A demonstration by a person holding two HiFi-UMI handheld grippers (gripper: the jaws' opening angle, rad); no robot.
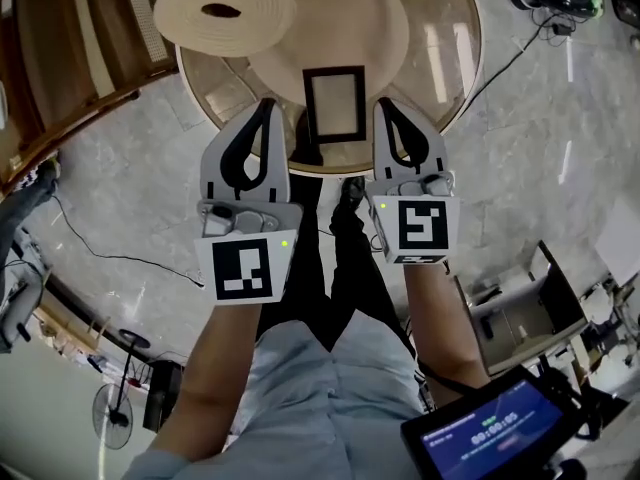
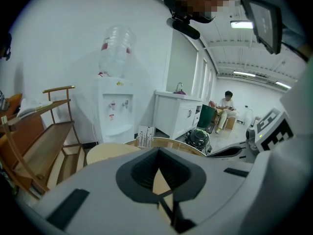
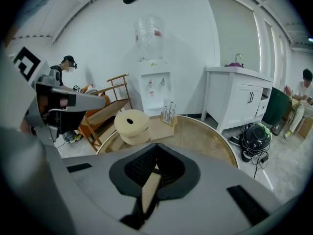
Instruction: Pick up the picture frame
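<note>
The picture frame [image 1: 335,103], a black-rimmed rectangle with a pale middle, lies flat near the front edge of the round wooden table [image 1: 440,38]. My left gripper [image 1: 267,105] hovers at its left side and my right gripper [image 1: 384,105] at its right side, the frame between the two tips. Both are shut with nothing in them, jaws meeting at a point. In the left gripper view the left gripper [image 2: 157,152] hides most of the table. The right gripper [image 3: 156,149] does the same in the right gripper view.
Cream round discs [image 1: 225,10] stack at the table's back left, beside a small card holder [image 3: 168,112]. A wooden rack [image 1: 60,48] stands left, a water dispenser [image 3: 155,89] and white cabinet [image 3: 239,97] behind. Cables [image 1: 90,253], a fan [image 1: 112,413] and a box [image 1: 520,308] are on the floor.
</note>
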